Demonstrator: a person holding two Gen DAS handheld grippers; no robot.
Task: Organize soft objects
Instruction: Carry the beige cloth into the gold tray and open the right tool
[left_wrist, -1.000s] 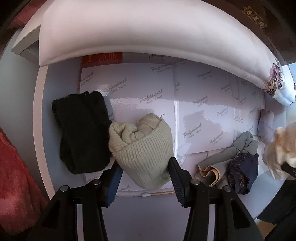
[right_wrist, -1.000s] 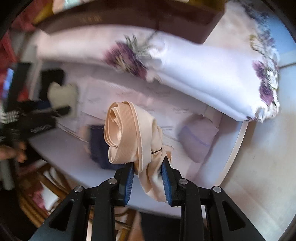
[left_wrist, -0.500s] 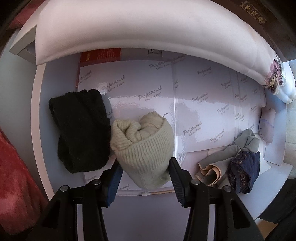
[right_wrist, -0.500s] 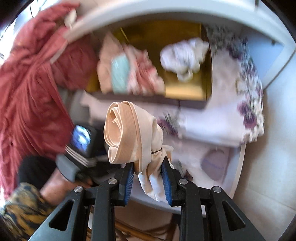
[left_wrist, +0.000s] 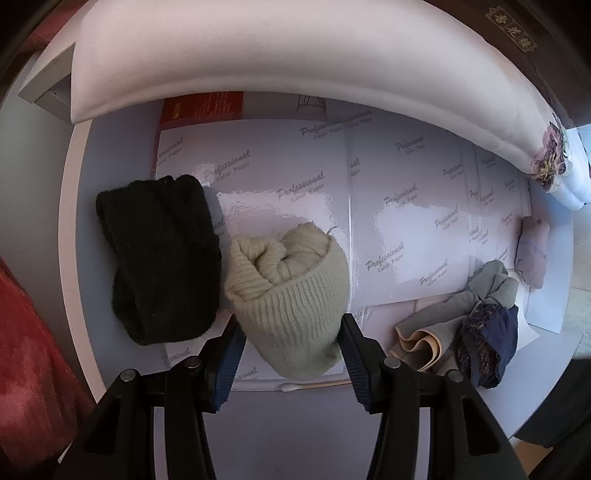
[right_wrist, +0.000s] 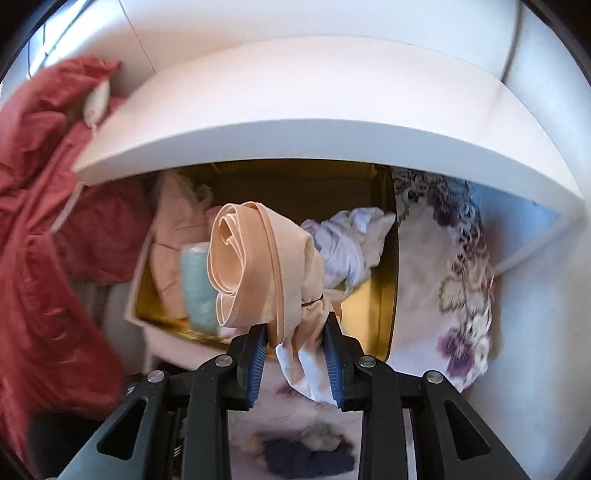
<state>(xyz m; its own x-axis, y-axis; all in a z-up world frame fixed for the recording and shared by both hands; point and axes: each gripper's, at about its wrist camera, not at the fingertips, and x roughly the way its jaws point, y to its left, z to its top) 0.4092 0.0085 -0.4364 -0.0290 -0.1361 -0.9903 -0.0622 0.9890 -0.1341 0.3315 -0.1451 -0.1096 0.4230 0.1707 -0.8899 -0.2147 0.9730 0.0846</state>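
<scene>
My left gripper (left_wrist: 291, 332) is open, its fingers either side of a rolled cream knit sock bundle (left_wrist: 291, 291) lying on the shelf. A black knit bundle (left_wrist: 162, 258) lies just left of it. My right gripper (right_wrist: 295, 347) is shut on a rolled peach garment (right_wrist: 255, 266), held up in front of a gold-lined box (right_wrist: 384, 295) that holds a pink cloth (right_wrist: 177, 236), a mint roll (right_wrist: 197, 284) and a white cloth (right_wrist: 347, 247).
Glossy paper sheets (left_wrist: 369, 206) line the shelf. At its right lie a grey and peach cloth pile (left_wrist: 443, 325), a navy lace piece (left_wrist: 484, 343) and a lilac sock (left_wrist: 532, 254). A white floral cloth (right_wrist: 461, 280) drapes beside the box. Red fabric (right_wrist: 40, 258) hangs at left.
My right gripper has lifted the peach garment from the lower shelf up to the gold-lined box. My left gripper has stayed around the cream bundle, barely shifting.
</scene>
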